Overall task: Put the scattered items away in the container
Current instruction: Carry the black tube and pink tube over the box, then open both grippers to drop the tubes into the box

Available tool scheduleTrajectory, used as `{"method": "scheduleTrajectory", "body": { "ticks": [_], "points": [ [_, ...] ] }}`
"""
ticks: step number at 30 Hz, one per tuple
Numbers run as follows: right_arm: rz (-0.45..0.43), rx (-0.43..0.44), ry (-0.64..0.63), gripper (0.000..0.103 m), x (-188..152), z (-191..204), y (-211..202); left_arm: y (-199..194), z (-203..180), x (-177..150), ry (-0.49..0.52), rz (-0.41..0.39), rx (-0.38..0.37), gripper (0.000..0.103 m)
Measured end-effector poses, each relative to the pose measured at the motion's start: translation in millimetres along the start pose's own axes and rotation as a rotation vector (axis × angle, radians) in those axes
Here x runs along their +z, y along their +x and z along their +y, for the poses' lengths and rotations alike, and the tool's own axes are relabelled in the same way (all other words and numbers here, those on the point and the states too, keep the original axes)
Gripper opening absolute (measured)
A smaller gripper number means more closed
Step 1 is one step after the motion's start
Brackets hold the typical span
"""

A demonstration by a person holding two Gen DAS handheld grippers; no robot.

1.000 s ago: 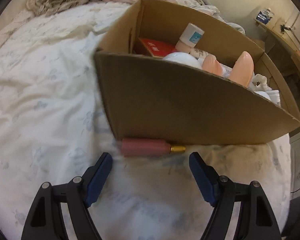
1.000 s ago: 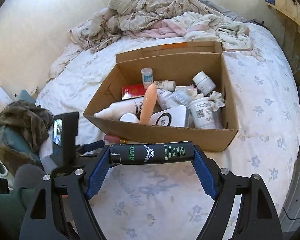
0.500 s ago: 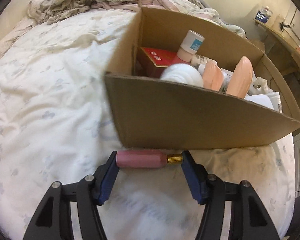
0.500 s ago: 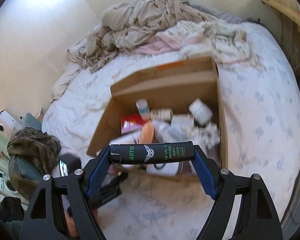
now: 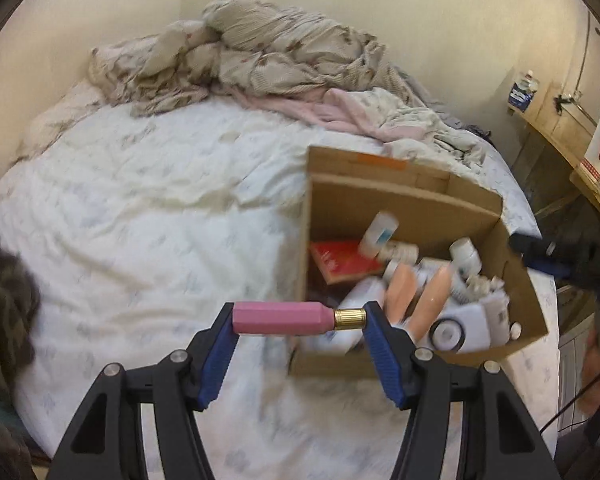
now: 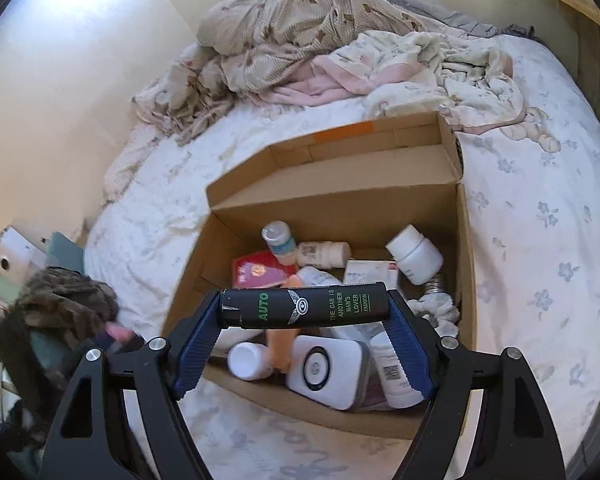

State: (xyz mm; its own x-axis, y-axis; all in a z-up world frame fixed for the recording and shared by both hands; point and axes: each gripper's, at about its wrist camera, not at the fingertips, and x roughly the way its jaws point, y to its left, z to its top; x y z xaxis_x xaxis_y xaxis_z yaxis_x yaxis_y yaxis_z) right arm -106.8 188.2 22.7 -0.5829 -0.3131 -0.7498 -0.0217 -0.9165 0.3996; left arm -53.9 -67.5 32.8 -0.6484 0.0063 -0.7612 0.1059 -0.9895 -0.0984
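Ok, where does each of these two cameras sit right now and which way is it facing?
Left wrist: on the left gripper, angled down at the bed; its fingers clamp a pink tube, cardboard box ahead-right.
Right wrist: on the right gripper, looking down into the cardboard box; its fingers clamp a black cylinder.
Shared: the box, the white bedsheet, the crumpled blankets.

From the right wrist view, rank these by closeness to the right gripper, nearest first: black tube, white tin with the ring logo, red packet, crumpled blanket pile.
1. black tube, clamped across the right gripper.
2. white tin, just below, at the cardboard box's near wall.
3. red packet, deeper in, left side.
4. blanket pile, beyond the box at the bed's far end.
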Motion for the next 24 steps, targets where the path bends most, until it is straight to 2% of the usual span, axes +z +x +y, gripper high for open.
{"method": "scheduleTrajectory", "body": {
  "ticks": [7, 10, 12, 14, 16, 20, 24],
  "points": [
    [0.018, -0.047, 0.026, 0.082, 1, -12, 7, 36, -45, 32, 0.071, 0.053, -0.014, 0.063],
    [0.005, -0.055, 0.028, 0.082, 0, -14, 6, 53, -58, 37, 0.11, 0.108, -0.045, 0.064],
    [-0.01, -0.093, 0.011, 0.083, 1, -13, 5, 59, -63, 36, 0.144, 0.131, -0.055, 0.071],
    [0.006, -0.135, -0.003, 0.083, 1, -12, 9, 58, -64, 35, 0.159, 0.118, -0.041, 0.079],
    [0.019, -0.158, -0.009, 0.083, 0, -12, 12, 54, -60, 35, 0.151, 0.111, -0.042, 0.079],
    [0.008, -0.152, 0.019, 0.085, 0, -15, 8, 39, -50, 30, 0.13, 0.126, -0.053, 0.079],
    [-0.024, -0.126, 0.03, 0.089, -1, -6, -8, 16, -40, 15, 0.136, 0.084, -0.084, 0.079]
  ]
}}
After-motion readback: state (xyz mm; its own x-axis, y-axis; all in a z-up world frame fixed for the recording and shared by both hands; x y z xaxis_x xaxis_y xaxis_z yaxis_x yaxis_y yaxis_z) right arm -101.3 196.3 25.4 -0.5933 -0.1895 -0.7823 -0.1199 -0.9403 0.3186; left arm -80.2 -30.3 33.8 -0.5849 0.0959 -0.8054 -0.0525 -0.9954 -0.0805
